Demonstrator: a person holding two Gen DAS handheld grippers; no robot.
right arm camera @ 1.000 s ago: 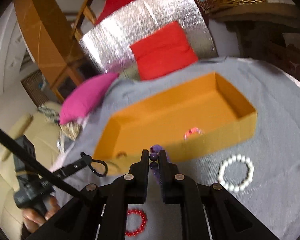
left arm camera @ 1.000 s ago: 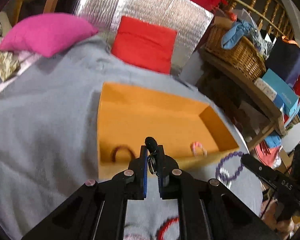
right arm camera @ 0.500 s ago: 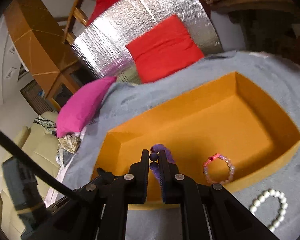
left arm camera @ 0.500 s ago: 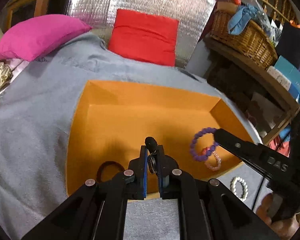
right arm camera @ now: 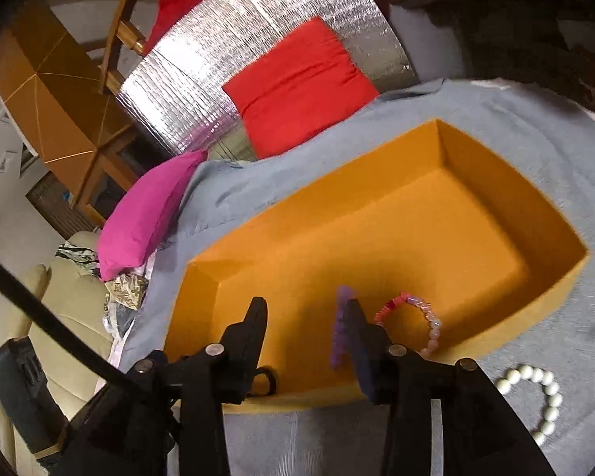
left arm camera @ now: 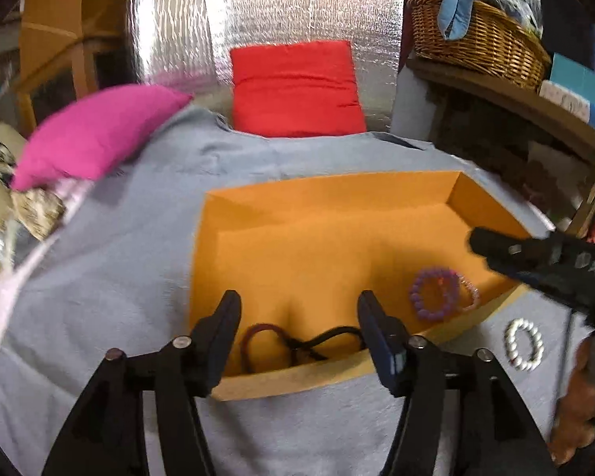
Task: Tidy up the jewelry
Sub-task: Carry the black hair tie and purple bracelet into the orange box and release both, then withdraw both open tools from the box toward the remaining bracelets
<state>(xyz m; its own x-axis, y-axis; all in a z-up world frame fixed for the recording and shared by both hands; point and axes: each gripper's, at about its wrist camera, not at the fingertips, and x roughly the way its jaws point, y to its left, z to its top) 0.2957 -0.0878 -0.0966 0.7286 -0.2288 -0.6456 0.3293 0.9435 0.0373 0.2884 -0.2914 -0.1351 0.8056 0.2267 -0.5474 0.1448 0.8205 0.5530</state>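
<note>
Both grippers have just parted their jaws over the orange box (left arm camera: 329,194), where a second ago each was pinched shut on a piece of jewelry; the purple bead bracelet (left arm camera: 434,293) now lies on the box floor.

At the box's near left corner, the left gripper (left arm camera: 297,317) stands with its jaws wide apart and nothing between the pads. Below it a dark red bracelet (left arm camera: 258,341) and a black cord (left arm camera: 329,337) lie against the near wall.

Toward the near right corner the purple bracelet rests on the floor overlapping a pink bead bracelet (left arm camera: 470,291). The right gripper (right arm camera: 305,317) is open above it; in its own view the purple beads (right arm camera: 339,329) blur just beside its right finger.

On the grey cloth (left arm camera: 99,277), outside the box's right end, lies a white bead bracelet (left arm camera: 523,343).
</note>
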